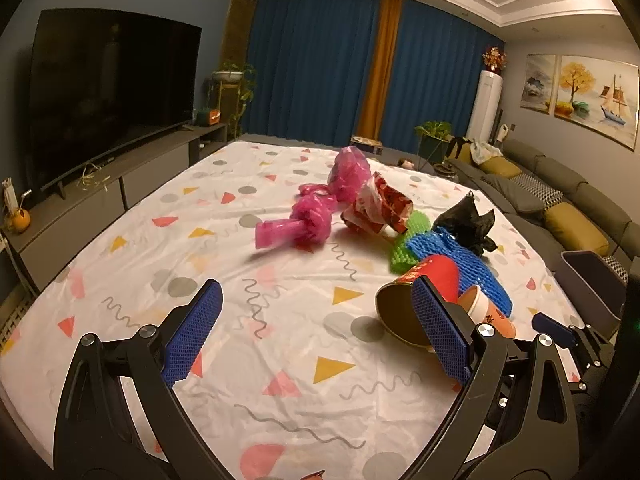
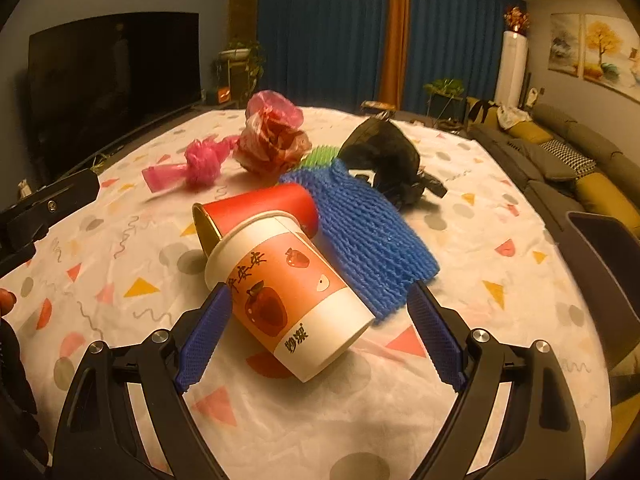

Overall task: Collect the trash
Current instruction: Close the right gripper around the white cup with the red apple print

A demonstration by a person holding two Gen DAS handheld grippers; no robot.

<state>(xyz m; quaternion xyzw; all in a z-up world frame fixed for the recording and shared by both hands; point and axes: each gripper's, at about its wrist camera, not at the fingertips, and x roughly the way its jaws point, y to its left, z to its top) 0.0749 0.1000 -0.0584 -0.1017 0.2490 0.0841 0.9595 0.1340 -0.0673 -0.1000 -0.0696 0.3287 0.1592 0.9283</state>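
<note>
Living-room table under a patterned cloth (image 2: 120, 240), all trash still lying mid-table: pink bag (image 2: 200, 160), red wrapper (image 2: 272, 144), red cup (image 2: 260, 208), apple-print cup (image 2: 288, 292), blue foam net (image 2: 368, 236), black bag (image 2: 384, 152). Nothing collected yet. Left gripper (image 1: 316, 332) wide, empty. Right gripper (image 2: 320, 328) wide, straddling the apple-print cup, not clamped.

Cup (image 2: 288, 296) on table (image 2: 500, 400), front of can (image 2: 260, 212), left of mesh sleeve (image 2: 368, 236).
</note>
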